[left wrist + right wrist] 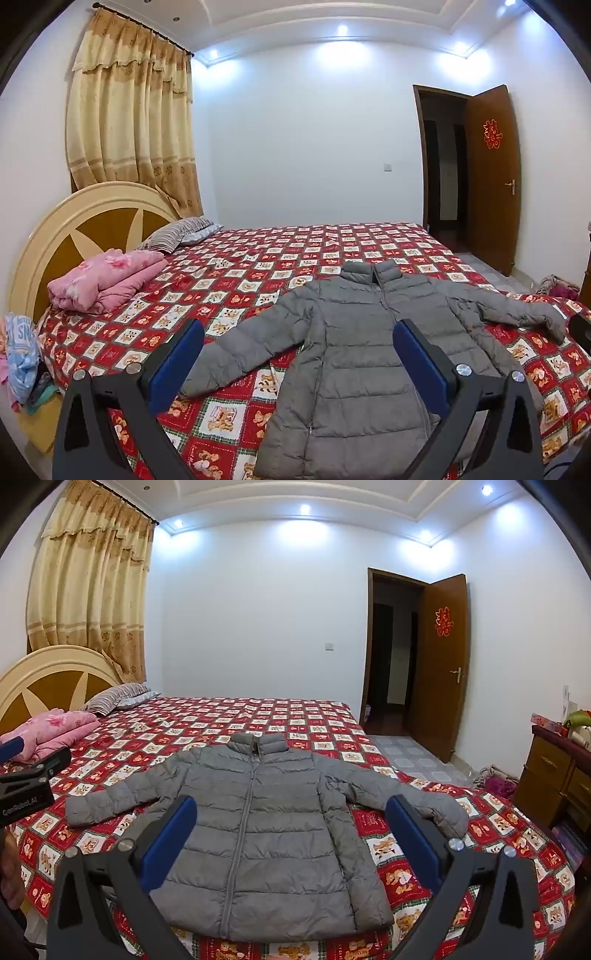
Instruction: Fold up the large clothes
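Both spread wide, empty: left gripper (298, 334), right gripper (291, 811), poised above the bed's near edge. Beyond, grey puffer jacket (258, 830) flat on red patterned bedspread (295, 716), zipped, sleeves outstretched. No fold made; all folding left.

the left gripper (298, 354) is held low in its own view, its two blue-padded fingers (179, 363) splayed wide apart at about 8 and 4 o'clock, nothing pinched between them, tipped slightly downward. the right gripper (291, 830) matches it: jaws fully spread, pads bare, angled a little down. in the right wrist view the left gripper's black body shows at 9 o'clock, with part of a hand (11, 878) at the edge near 8 o'clock.
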Demonstrator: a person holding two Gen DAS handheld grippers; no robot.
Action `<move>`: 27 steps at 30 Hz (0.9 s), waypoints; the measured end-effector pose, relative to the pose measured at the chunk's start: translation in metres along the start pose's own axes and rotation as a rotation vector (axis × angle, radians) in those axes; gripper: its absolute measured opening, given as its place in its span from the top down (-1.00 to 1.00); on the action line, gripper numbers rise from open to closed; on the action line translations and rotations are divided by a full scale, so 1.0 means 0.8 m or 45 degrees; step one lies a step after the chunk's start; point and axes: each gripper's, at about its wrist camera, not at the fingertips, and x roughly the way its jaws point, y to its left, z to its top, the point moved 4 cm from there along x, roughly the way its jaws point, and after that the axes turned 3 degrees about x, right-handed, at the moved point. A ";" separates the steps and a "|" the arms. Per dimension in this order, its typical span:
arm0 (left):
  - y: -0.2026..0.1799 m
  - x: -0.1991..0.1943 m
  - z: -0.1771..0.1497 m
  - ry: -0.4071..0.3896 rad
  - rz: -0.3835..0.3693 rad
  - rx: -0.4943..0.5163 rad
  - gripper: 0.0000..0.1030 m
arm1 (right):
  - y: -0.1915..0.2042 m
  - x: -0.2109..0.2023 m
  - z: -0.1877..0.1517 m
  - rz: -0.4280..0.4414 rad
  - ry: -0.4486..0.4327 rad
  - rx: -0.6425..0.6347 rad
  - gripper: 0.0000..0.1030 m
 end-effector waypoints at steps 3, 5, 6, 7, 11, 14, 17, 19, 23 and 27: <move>0.001 0.004 0.001 0.003 0.006 -0.008 -0.98 | 0.000 0.001 0.000 0.006 0.001 0.008 -1.00; 0.004 -0.001 0.004 -0.040 -0.011 -0.015 -0.98 | 0.000 0.001 -0.001 0.003 -0.002 0.004 -1.00; 0.004 -0.003 0.004 -0.044 -0.012 -0.011 -0.98 | 0.001 0.002 -0.001 0.004 -0.001 0.003 -1.00; -0.001 -0.008 0.004 -0.068 -0.003 0.005 -0.98 | 0.001 0.002 -0.001 0.005 -0.001 0.002 -1.00; 0.006 -0.011 0.002 -0.075 -0.006 0.000 -0.98 | -0.005 0.003 -0.002 0.009 0.009 0.004 -1.00; 0.000 -0.013 0.004 -0.077 0.005 0.004 -0.98 | -0.002 0.006 -0.003 0.007 0.013 -0.002 -1.00; 0.002 -0.010 0.003 -0.068 0.008 -0.005 -0.98 | -0.002 0.006 -0.003 0.007 0.011 0.001 -1.00; 0.003 -0.008 0.003 -0.064 0.011 -0.010 -0.98 | 0.001 0.005 -0.004 0.010 0.014 -0.003 -1.00; 0.007 -0.006 0.002 -0.067 0.015 -0.016 -0.98 | 0.007 0.007 -0.006 0.016 0.022 -0.004 -1.00; 0.011 -0.005 0.002 -0.072 0.020 -0.027 -0.98 | 0.009 0.006 -0.007 0.021 0.026 -0.005 -1.00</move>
